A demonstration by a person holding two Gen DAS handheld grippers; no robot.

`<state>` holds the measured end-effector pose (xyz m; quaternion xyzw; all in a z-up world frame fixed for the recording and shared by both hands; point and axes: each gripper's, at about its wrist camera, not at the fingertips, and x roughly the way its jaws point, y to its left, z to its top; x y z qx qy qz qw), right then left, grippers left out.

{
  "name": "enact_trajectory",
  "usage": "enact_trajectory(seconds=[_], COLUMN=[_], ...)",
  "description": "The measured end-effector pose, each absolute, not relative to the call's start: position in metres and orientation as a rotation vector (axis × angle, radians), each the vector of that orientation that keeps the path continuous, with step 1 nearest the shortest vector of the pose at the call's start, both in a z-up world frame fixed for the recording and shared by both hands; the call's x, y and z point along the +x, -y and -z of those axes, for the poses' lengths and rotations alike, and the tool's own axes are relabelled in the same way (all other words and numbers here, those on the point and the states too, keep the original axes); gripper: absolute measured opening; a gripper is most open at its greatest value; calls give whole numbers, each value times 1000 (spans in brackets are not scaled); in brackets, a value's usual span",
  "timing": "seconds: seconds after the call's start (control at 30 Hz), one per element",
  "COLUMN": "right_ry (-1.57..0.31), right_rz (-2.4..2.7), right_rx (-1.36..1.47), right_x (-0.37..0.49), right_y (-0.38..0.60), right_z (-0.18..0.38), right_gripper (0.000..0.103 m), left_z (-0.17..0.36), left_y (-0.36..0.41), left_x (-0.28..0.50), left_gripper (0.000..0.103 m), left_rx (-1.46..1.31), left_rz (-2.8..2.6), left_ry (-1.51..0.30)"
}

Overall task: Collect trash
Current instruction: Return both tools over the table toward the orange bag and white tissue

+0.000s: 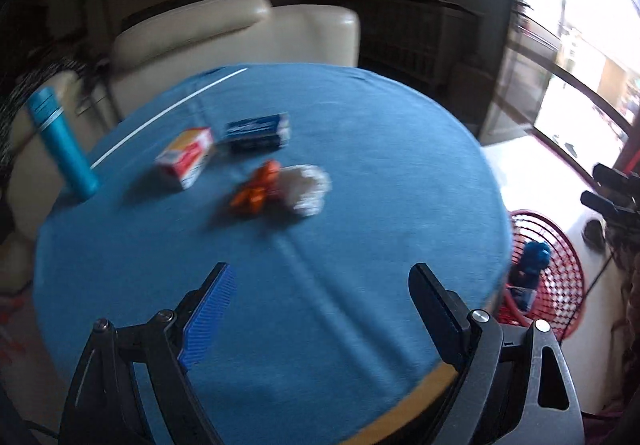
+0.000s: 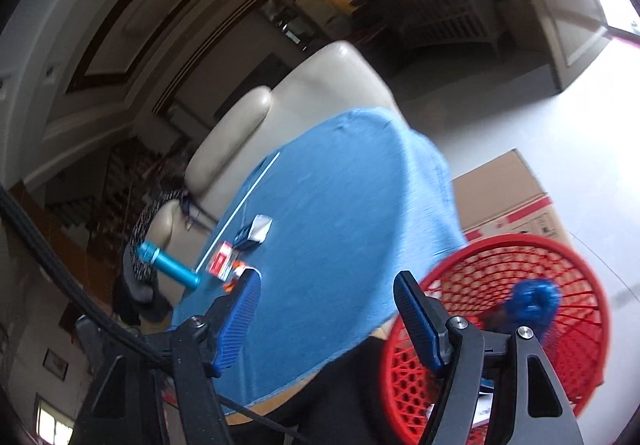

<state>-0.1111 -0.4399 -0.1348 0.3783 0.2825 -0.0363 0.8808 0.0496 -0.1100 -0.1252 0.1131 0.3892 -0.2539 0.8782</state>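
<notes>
Two grippers show, and both have their fingers apart with nothing between them: the left gripper [image 1: 322,277] stands wide over the near part of the surface [image 1: 360,149], which wears a blue cloth, and the right gripper [image 2: 326,287] is spread above the edge of that surface, beside the red basket [image 2: 576,265]. Just past the right finger of the right gripper, inside the basket, lies a blue crumpled item [image 2: 534,299], so I judge that at least one piece of trash is already collected. Ahead of the left fingers, well apart from them, an orange wrapper [image 1: 256,191] touches a white crumpled piece [image 1: 306,189]; farther on lie a red and white box [image 1: 186,157] and a dark blue box [image 1: 258,133]. Far to the left of the fingers a teal bottle [image 1: 62,141] stands. These pieces seem left to collect, so much of the task remains.
</notes>
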Motion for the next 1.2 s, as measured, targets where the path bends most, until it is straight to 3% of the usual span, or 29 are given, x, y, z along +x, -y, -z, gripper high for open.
enact_trajectory(seconds=[0.27, 1.2], right_ry=[-675, -783], right_rz=[2, -201], right_rx=[723, 459], right_x=[-69, 58], right_y=[398, 276], right_z=[141, 130], right_gripper=[73, 73], left_z=[129, 148], left_y=[53, 5], left_x=[76, 118], left_gripper=[89, 89], left_rx=[214, 265], left_rz=[310, 55], left_ry=[-786, -795])
